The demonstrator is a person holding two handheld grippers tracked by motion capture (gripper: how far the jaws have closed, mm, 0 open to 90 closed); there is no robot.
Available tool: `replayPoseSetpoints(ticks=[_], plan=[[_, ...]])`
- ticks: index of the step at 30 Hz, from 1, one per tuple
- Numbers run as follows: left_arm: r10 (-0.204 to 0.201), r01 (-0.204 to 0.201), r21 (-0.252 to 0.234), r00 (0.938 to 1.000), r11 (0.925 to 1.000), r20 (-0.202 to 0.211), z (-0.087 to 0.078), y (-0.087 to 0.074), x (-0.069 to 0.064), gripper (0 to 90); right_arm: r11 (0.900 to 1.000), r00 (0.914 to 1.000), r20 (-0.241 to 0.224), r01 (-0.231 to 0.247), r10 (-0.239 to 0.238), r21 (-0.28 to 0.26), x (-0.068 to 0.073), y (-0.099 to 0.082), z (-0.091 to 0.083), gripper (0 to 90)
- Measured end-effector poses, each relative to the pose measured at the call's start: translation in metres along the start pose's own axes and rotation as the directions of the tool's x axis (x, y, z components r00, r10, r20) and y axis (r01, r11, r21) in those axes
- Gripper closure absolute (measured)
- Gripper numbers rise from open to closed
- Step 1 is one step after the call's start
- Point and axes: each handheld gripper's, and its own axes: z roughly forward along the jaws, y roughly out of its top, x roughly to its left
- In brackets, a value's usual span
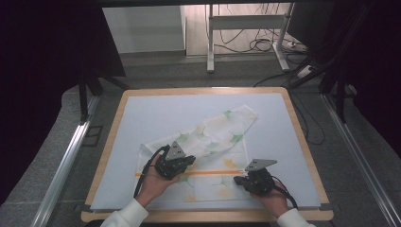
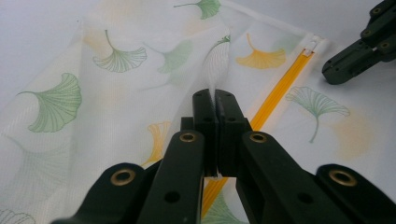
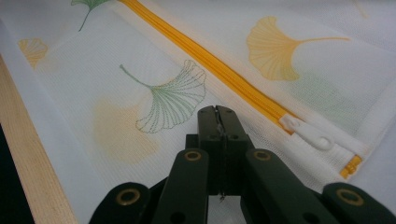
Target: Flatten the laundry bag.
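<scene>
The mesh bag (image 1: 208, 151) lay flat on the table's white mat (image 1: 142, 109), printed with ginkgo leaves; I could read no writing on it. The left gripper (image 2: 214, 95) was clamped on a raised fold of mesh. The right gripper (image 3: 217, 112) pinched the mesh just beside the orange zipper (image 3: 224, 70) and its white pull (image 3: 310, 133).
</scene>
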Motion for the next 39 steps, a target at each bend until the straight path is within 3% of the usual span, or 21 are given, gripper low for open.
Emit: replayPoseSetpoints(ticks=[17, 39], plan=[[-0.066, 0.064, -0.051, 0.9970, 0.9967, -0.039, -0.015, -0.003, 0.028, 89.2, 1.0000, 1.0000, -0.003, -0.004, 0.004, 0.000, 0.000, 0.000, 0.000, 89.3], [-0.113, 0.110, -0.039, 0.9907, 0.9932, -0.077, -0.019, -0.007, 0.055, 89.2, 0.9999, 0.9999, -0.007, -0.012, 0.012, -0.002, -0.001, 0.000, 0.000, 89.3]])
